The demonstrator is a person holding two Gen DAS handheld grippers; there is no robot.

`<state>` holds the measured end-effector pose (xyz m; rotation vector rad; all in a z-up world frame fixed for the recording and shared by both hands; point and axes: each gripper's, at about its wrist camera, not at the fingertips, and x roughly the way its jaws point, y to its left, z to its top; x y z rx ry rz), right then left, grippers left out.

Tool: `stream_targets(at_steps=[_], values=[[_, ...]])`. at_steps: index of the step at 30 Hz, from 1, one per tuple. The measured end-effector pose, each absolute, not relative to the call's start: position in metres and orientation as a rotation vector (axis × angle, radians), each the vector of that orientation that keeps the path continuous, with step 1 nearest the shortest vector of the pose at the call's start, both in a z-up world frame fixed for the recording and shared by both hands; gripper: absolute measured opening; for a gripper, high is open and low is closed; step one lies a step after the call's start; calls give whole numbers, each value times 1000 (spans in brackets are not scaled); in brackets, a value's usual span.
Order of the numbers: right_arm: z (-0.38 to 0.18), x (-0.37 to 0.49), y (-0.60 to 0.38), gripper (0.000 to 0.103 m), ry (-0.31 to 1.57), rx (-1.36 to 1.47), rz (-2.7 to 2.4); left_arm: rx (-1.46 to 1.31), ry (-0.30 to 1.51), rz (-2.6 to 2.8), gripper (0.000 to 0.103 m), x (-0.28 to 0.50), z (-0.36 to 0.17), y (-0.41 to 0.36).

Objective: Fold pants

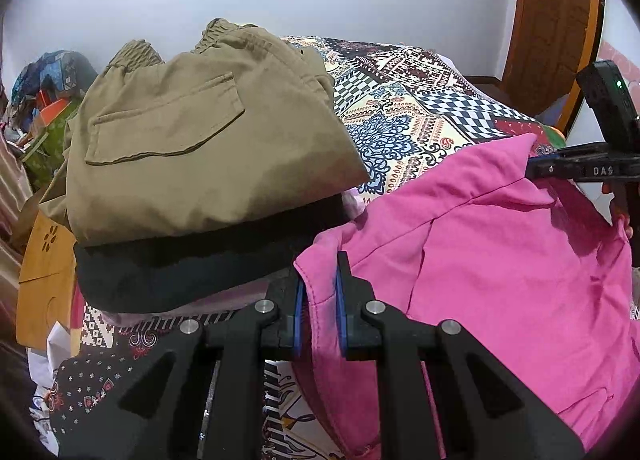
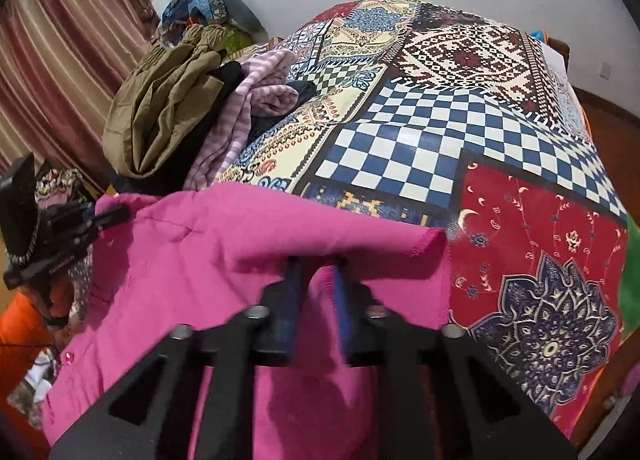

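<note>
Patchwork bedspread [image 2: 440,128] covered the bed, with khaki pants [image 1: 192,148] already folded on a stack at far left. Near the front edge lay the pink pants [image 1: 500,260], gathered but not yet flat. Left gripper [image 1: 319,280] and right gripper [image 2: 314,264] each pinched its fabric between nearly closed jaws, so folding appeared unfinished.
</note>
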<state>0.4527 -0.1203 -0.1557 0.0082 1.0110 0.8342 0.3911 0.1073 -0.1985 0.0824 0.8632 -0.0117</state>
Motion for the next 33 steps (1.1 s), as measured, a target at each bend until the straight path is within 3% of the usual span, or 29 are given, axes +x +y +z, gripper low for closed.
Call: stream_targets(at_steps=[19,27,28,29,30,32,33], values=[[-108,445,-165,3,809,0,627,86,842,-7,13,389,-191,108],[-110,445,-164,4,879,10,698,73,828,-23,13,385,-176,112],[-117,444,-161,5,918,-12,695,80,828,-21,13,384,-176,111],[-124,445,-160,15,954,-27,692,87,829,-19,13,384,-176,110],[-133,444,-159,38,992,-34,696,93,830,-16,13,384,-176,109],[-146,442,-161,66,1025,-32,697,98,831,-15,13,383,-178,108],[-152,440,-162,67,1033,-31,698,98,832,-14,13,383,-179,108]])
